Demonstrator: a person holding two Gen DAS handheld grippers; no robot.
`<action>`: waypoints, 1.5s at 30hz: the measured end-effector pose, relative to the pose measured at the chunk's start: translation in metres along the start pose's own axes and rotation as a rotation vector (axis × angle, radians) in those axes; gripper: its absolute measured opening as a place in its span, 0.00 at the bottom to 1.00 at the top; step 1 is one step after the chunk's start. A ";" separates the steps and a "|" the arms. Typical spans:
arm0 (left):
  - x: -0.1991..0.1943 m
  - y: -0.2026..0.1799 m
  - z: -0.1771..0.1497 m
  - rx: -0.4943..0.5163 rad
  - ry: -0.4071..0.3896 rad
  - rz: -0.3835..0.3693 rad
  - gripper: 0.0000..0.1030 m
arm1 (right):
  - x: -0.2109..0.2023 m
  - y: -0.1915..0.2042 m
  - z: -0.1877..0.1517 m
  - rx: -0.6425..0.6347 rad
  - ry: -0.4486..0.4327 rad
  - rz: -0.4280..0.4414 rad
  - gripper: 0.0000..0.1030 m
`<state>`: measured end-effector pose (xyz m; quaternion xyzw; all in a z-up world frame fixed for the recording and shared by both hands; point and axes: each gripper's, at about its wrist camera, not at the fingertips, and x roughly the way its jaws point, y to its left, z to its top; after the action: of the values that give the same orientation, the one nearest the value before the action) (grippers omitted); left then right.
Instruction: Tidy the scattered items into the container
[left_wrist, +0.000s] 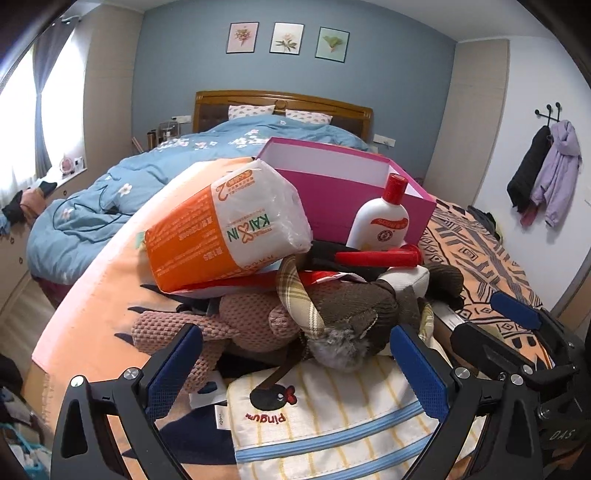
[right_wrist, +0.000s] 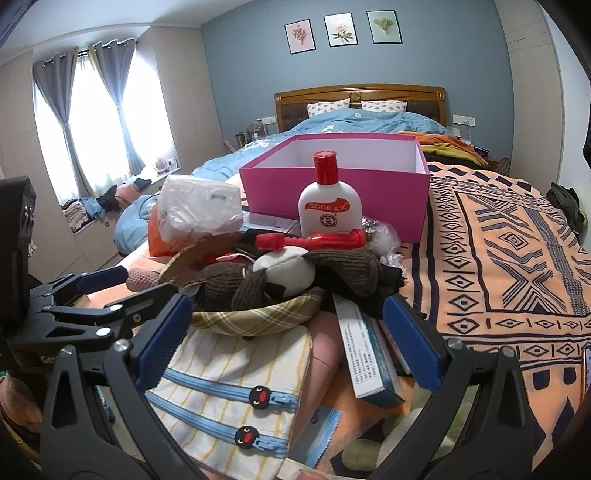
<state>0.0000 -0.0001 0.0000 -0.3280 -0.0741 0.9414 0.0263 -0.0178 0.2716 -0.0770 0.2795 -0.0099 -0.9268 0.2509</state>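
Note:
A pile of items lies on an orange patterned blanket (right_wrist: 509, 258) in front of an empty pink box (right_wrist: 332, 188) (left_wrist: 332, 199). In the pile are an orange-and-white tissue pack (left_wrist: 225, 225), a white lotion bottle with a red cap (right_wrist: 328, 206) (left_wrist: 382, 221), a red tube (right_wrist: 314, 242), a pink knitted plush (left_wrist: 236, 325), a brown plush with a plaid ear (left_wrist: 351, 310), a striped zip pouch (left_wrist: 332, 417) (right_wrist: 236, 384) and a thin white-and-blue carton (right_wrist: 365, 358). My left gripper (left_wrist: 295, 365) is open just before the two plush toys. My right gripper (right_wrist: 291, 339) is open over the pouch and carton, holding nothing.
A bed with a blue quilt (left_wrist: 110, 199) and a wooden headboard (right_wrist: 358, 96) lies beyond the box. Curtained windows (right_wrist: 96, 118) are on the left. Coats (left_wrist: 546, 173) hang on the right wall. The blanket right of the pile is bare.

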 end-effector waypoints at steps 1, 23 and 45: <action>0.000 0.000 0.000 0.000 -0.001 -0.002 1.00 | 0.000 0.000 0.000 -0.001 -0.002 0.000 1.00; 0.005 0.009 0.001 -0.029 0.023 0.048 1.00 | 0.007 0.007 0.000 0.000 0.033 -0.009 1.00; 0.007 0.013 -0.001 -0.027 0.021 0.052 1.00 | 0.013 0.009 0.002 0.014 0.045 0.008 1.00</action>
<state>-0.0046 -0.0118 -0.0074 -0.3399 -0.0783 0.9372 -0.0017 -0.0240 0.2576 -0.0801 0.3018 -0.0119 -0.9192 0.2525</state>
